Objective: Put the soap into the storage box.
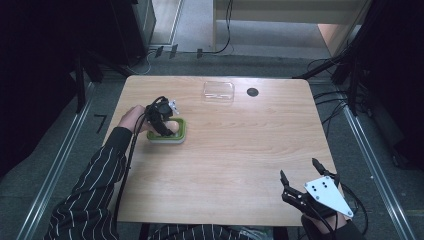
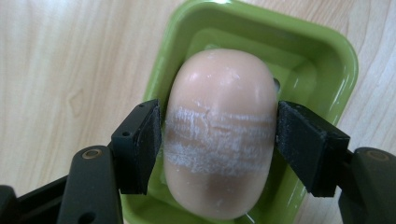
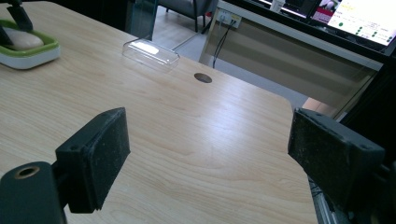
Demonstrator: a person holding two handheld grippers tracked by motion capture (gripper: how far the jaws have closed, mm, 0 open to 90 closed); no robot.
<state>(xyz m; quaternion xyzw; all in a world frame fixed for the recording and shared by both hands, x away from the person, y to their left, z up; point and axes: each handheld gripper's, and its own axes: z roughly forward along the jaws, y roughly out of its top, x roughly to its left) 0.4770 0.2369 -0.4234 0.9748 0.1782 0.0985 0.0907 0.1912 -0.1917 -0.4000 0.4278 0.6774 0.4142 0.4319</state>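
Note:
A pale pink bar of soap (image 2: 219, 130) lies in a green soap dish (image 2: 336, 56) on the left part of the wooden table. My left gripper (image 2: 219, 144) points down into the dish, and its two black pads press on the bar's long sides. From above, the left gripper (image 1: 164, 131) covers most of the dish (image 1: 181, 131). My right gripper (image 1: 299, 168) rests near the table's front right corner, open with nothing between its fingers. In the right gripper view the right gripper (image 3: 210, 149) faces across bare wood, with the dish (image 3: 32, 53) and soap (image 3: 21, 39) far off at the upper left.
A clear plastic lid (image 1: 218, 91) lies near the table's far edge, next to a round cable hole (image 1: 252, 92). The right gripper view shows the lid (image 3: 150, 53) and the hole (image 3: 202, 78) too. Cables run over the floor beyond the table.

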